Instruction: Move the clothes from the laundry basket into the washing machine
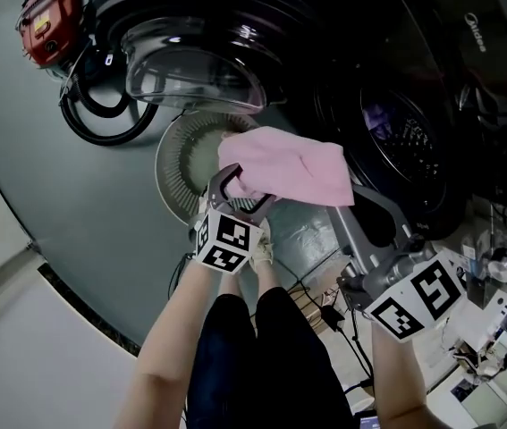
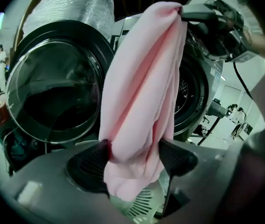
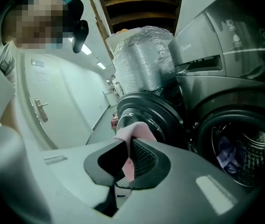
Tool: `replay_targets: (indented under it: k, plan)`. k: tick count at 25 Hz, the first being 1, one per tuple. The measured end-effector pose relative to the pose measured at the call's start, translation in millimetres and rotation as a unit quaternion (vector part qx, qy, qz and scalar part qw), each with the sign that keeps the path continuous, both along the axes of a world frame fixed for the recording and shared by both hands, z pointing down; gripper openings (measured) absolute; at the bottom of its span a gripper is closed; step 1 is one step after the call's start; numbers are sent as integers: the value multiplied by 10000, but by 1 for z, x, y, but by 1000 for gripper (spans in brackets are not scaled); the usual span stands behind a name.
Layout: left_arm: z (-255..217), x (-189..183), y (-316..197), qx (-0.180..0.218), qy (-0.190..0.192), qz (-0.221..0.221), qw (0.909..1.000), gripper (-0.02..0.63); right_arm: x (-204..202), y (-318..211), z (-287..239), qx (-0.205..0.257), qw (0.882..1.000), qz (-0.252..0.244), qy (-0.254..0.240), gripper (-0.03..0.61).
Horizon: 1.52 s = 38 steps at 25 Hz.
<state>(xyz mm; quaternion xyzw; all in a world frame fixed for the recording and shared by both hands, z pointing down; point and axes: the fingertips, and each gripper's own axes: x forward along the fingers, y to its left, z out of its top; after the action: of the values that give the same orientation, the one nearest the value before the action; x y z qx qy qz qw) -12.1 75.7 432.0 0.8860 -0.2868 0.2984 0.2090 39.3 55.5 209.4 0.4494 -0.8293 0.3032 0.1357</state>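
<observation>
Right tool jaws clamped on pink cloth, fold sticking up above them. Behind, washing machine, round door swung open. Bluish garment in drum. Plastic-wrapped bundle beyond.

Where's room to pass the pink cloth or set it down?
Free: dark round drum mouth, right of the open black glass door; bare grey floor, left of the white slotted plastic basket. Crowded: above the basket, pink cloth; black cables below.

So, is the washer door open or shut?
Open. The door is swung aside, clear of the opening, and the drum is exposed, with a bluish cloth lying inside.
</observation>
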Motion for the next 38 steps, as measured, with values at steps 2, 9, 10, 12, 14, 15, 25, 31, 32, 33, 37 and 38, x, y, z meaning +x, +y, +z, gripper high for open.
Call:
replay_targets:
  k: [2, 9, 10, 12, 14, 15, 25, 31, 32, 33, 37, 38]
  plan:
    - [4, 5, -3, 119, -142, -58, 9998, 296, 0, -1, 1, 13, 10000, 31, 7, 38]
    - [10, -15, 3, -351, -150, -70, 9992, 30, 24, -2, 30, -101, 9987, 355, 355, 38]
    - [8, -22, 5, -435, -164, -54, 9989, 29, 28, -2, 37, -134, 9980, 392, 481, 38]
    - [-1, -37, 4, -516, -160, -68, 9985, 27, 33, 0, 50, -181, 9962, 403, 749, 38]
    - [-18, -48, 1, -517, -35, -123, 9986, 26, 35, 3, 61, -179, 9941, 270, 1031, 38]
    - [-29, -51, -3, -503, 84, -161, 9986, 26, 35, 5, 65, -145, 9926, 148, 1200, 39]
    - [-150, -20, -33, -260, 1364, -7, 9903, 25, -3, 20, 82, -60, 9874, -879, 1313, 116]
    - [-188, 17, -35, -302, 1936, 254, 9803, 25, -31, 21, 87, 139, 9870, -1127, 1139, 352]
    - [-191, 22, -35, -343, 2015, 269, 9785, 25, -29, 16, 90, 151, 9874, -1003, 1213, 375]
    - [-194, 26, -34, -401, 2101, 274, 9765, 25, -26, 10, 93, 161, 9879, -853, 1285, 393]
    - [-195, 43, -26, -568, 2336, 240, 9704, 25, -10, -7, 102, 186, 9891, -130, 1454, 333]
    - [-192, 45, -25, -560, 2340, 186, 9704, 25, -6, -9, 102, 196, 9889, -15, 1471, 241]
